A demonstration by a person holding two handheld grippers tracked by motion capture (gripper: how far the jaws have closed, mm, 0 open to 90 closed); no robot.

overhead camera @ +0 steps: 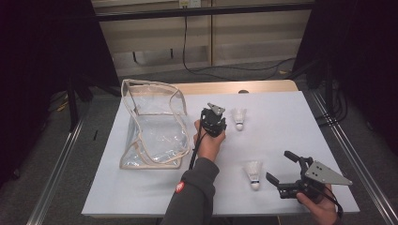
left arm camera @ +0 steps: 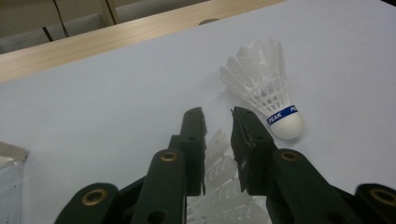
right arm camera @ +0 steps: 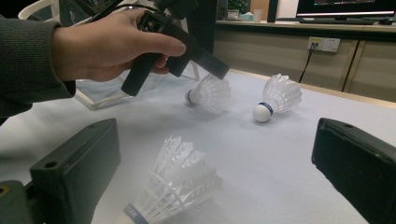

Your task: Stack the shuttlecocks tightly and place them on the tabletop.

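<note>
Work in hand: three shuttlecocks and a clear zip bag [overhead camera: 152,126] lie on the white worktop [overhead camera: 281,140]; the bag stands open-topped at the left, probably to receive the shuttlecocks

Left claw [left arm camera: 218,116]: angled down at the worktop near its middle, jaws narrowly spread; the feather skirt of a shuttlecock [left arm camera: 224,186] lies between them

Left claw grip: in the right gripper view the jaw tips sit on the skirt of that held shuttlecock [right arm camera: 208,93], which hangs cork-down toward the bag side; it appears to be pinched by the feathers, though pad contact is not fully clear

Reason for hold: a grip on the skirt is likely chosen because the feathers offer a wide, light handle while the round cork would slip

Second shuttlecock [overhead camera: 239,118]: lies on its side just beside the left claw, cork toward the person, untouched

Right claw [overhead camera: 281,166]: rests low at the near right corner, jaws spread wide, holding nothing

Third shuttlecock [overhead camera: 254,174]: lies just to the left of the right claw, cork toward the person; in the right gripper view its skirt [right arm camera: 180,186] sits between the open jaws, touching neither

Reason for right claw pose: judged to be lined up for the next pickup
</note>
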